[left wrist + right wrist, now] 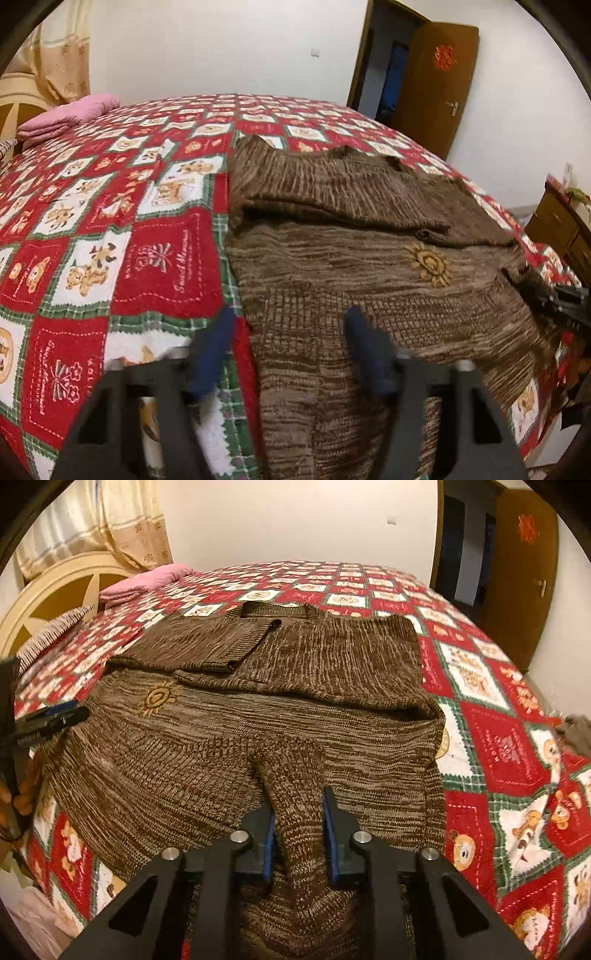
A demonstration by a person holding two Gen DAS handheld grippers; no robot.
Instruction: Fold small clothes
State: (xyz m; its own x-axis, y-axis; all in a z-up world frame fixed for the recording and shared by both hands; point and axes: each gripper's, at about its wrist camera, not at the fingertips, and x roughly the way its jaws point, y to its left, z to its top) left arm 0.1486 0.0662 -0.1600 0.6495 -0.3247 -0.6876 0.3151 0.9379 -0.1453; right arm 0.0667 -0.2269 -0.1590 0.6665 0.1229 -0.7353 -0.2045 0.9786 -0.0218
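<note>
A brown knitted sweater point(351, 266) with a yellow sun emblem point(428, 264) lies flat on the bed, its sleeves folded across the upper body. It also shows in the right wrist view point(236, 716). My left gripper point(290, 321) is open over the sweater's near left hem edge, with fabric between its blue fingers point(218, 350). My right gripper point(297, 797) is shut on a raised fold of the sweater's hem point(295, 812). The left gripper shows at the left edge of the right wrist view point(55, 716).
The bed has a red, white and green bear-pattern quilt point(110, 221). A pink folded blanket point(70, 114) lies at the far left by a headboard point(55, 590). A brown door point(436, 85) stands open at the far right. A wooden dresser point(557, 225) is at the right.
</note>
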